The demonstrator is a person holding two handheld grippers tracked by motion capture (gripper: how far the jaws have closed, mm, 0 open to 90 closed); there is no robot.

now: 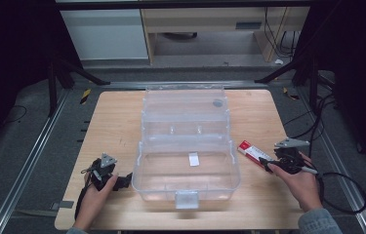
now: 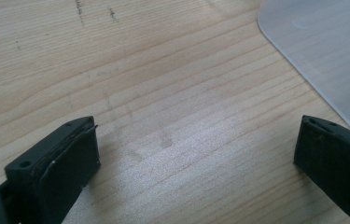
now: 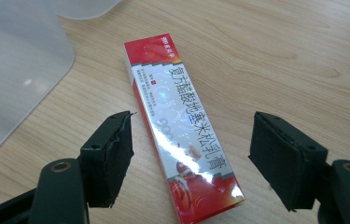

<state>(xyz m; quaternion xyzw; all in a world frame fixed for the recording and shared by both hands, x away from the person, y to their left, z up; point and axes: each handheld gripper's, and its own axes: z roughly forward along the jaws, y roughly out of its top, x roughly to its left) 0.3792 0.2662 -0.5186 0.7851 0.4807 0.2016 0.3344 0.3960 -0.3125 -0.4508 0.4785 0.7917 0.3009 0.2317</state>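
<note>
A clear plastic storage box point(image 1: 186, 168) stands in the middle of the wooden table with its lid point(image 1: 185, 109) swung open behind it. To its right lies a long red and white carton point(image 1: 252, 152) with printed writing. My right gripper point(image 1: 267, 164) hovers over the carton's near end. In the right gripper view the carton point(image 3: 182, 126) lies between the open jaws of that gripper point(image 3: 193, 135), and neither pad touches it. My left gripper point(image 1: 121, 181) rests by the box's left front corner. Its jaws point(image 2: 196, 140) stand wide apart over bare wood.
The wooden table point(image 1: 117, 126) has free room on both sides of the box. A rounded corner of the clear box point(image 2: 324, 56) sits just ahead of the left gripper. Metal rails and dark frame legs point(image 1: 53, 83) surround the table; cables point(image 1: 339, 190) trail at the right.
</note>
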